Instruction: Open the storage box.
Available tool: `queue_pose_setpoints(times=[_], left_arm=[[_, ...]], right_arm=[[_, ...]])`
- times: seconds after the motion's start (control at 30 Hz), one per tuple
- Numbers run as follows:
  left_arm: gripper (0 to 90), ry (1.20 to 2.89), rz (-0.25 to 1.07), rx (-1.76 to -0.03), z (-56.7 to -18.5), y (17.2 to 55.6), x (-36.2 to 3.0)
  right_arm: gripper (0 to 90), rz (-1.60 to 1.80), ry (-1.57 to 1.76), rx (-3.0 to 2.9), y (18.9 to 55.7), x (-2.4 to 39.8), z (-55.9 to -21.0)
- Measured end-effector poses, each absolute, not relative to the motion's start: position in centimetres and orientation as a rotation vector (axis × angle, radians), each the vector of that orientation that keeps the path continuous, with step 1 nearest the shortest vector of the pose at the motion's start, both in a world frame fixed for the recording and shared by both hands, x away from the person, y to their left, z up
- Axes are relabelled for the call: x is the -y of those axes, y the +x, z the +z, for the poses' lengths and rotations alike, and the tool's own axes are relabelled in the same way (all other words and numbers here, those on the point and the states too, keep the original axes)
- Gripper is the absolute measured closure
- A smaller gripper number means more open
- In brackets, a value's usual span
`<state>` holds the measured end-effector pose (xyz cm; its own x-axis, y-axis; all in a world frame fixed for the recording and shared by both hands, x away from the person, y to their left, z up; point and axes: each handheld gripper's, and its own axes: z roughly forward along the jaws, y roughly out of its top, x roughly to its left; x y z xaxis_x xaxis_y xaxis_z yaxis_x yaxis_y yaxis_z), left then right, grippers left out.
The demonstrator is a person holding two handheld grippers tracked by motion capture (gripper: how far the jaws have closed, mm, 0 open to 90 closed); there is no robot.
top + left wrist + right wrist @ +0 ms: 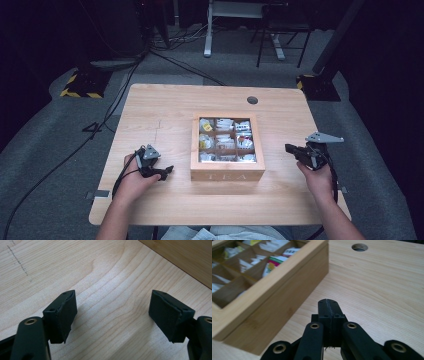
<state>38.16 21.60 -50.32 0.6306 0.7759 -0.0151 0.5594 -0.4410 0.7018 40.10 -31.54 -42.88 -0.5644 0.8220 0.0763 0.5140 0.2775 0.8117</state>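
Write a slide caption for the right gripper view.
Shut right gripper beside wooden tea box on light wood table.

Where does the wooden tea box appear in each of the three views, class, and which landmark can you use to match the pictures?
High view: the tea box sits mid-table, between the two grippers.
Left gripper view: a strip of its darker wooden side fills the top right corner.
Right gripper view: it fills the upper left, compartments of tea bags visible.
Shared landmark: the pale wood-grain table under everything.
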Motion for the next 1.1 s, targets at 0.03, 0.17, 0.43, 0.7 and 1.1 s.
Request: queue_pose_setpoints(times=[0.03,0.17,0.43,0.7,1.1], left_arm=[[23.4,2.166,0.406,-1.039,-50.3,38.2,-21.6],[23.4,2.165,0.407,-1.04,-50.3,38.2,-21.6],[23.4,2.166,0.406,-1.039,-50.3,38.2,-21.6],[23.4,2.166,0.406,-1.039,-50.3,38.2,-21.6],[23.5,2.165,0.407,-1.04,-50.3,38.1,-21.6]], right_arm=[[89.6,1.191,1.2,-2.205,39.9,31.3,-42.6],[89.5,1.208,1.157,-2.238,39.3,30.8,-42.1],[89.5,1.283,1.078,-2.338,37.0,29.8,-41.2],[89.5,1.274,1.005,-2.453,35.7,28.7,-40.9],[89.5,1.185,0.975,-2.604,36.0,27.0,-42.2]])
